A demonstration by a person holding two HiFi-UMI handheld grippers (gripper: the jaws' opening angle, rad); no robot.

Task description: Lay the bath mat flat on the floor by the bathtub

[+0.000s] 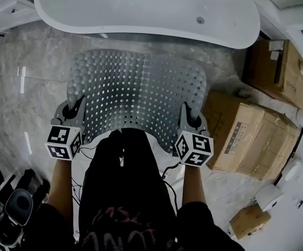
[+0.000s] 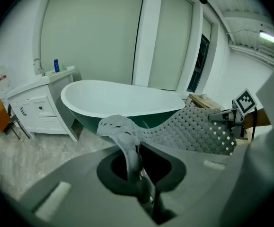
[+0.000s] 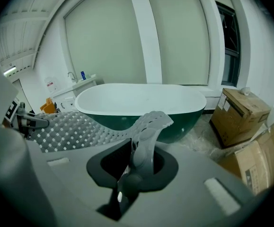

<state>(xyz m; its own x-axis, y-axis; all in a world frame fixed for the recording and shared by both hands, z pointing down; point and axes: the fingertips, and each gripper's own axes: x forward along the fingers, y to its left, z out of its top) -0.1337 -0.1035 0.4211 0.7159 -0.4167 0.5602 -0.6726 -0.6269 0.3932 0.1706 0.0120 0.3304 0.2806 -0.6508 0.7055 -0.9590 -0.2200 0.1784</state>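
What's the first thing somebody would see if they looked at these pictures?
The big grey bath mat full of little holes, held up in the middle, with the left gripper and the right gripper each shut on one side of it. Just beyond it sits a long white bathtub, and brown cardboard boxes stand on the floor to the right.

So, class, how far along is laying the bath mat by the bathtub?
Done: bath mat opened out before the bathtub. In hand: left gripper and right gripper each clamp a near corner, holding it up. Left: lower it flat onto the floor, release.
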